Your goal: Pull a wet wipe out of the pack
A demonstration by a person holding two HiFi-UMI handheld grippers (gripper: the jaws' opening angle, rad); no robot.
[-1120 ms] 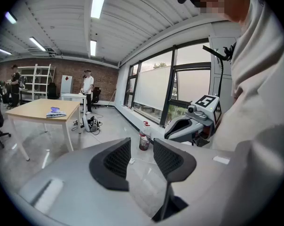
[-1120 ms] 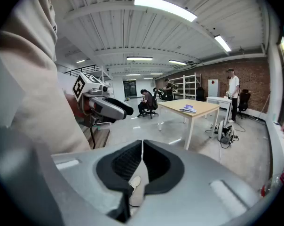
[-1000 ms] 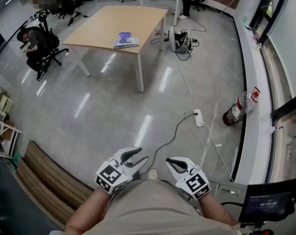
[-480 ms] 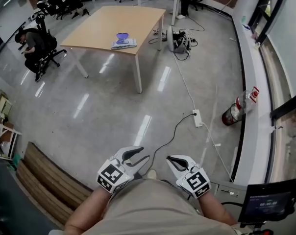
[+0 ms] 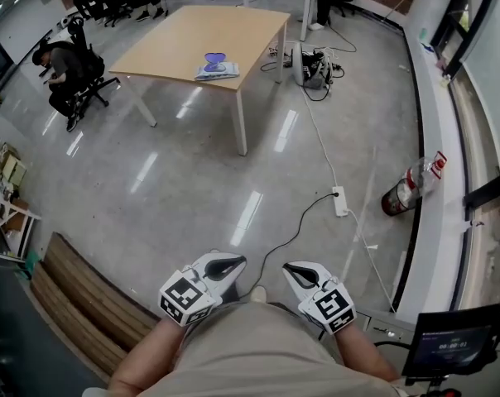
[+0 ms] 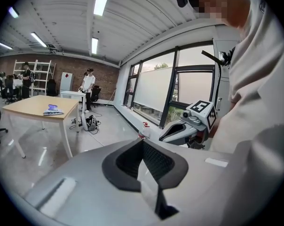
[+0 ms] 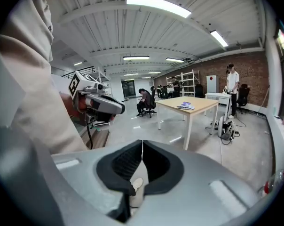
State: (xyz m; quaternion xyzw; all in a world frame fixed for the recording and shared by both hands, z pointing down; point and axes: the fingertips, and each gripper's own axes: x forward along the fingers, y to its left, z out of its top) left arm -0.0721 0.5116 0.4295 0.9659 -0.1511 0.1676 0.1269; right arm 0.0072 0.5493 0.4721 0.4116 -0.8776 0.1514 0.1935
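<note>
The wet wipe pack [image 5: 214,67], white with a purple lid, lies on the far wooden table [image 5: 184,44] across the floor. It also shows in the left gripper view as the pack [image 6: 52,109], and small in the right gripper view as the pack [image 7: 185,106]. Both grippers are held close to my body, far from the pack. My left gripper [image 5: 228,264] is shut with nothing between its pads, as the left gripper [image 6: 143,143] shows close up. My right gripper [image 5: 292,271] is also shut and empty, its tips meeting in the right gripper view [image 7: 142,143].
A person sits on an office chair [image 5: 64,71] left of the table. A power strip with its cable [image 5: 340,200] and a red fire extinguisher [image 5: 408,184] lie on the floor to the right. A wooden bench [image 5: 80,300] is at my left, a monitor [image 5: 449,337] at my right.
The left gripper's jaws, open in both earlier frames, have closed. Both hands stay near my waist, and the head view has shifted slightly.
</note>
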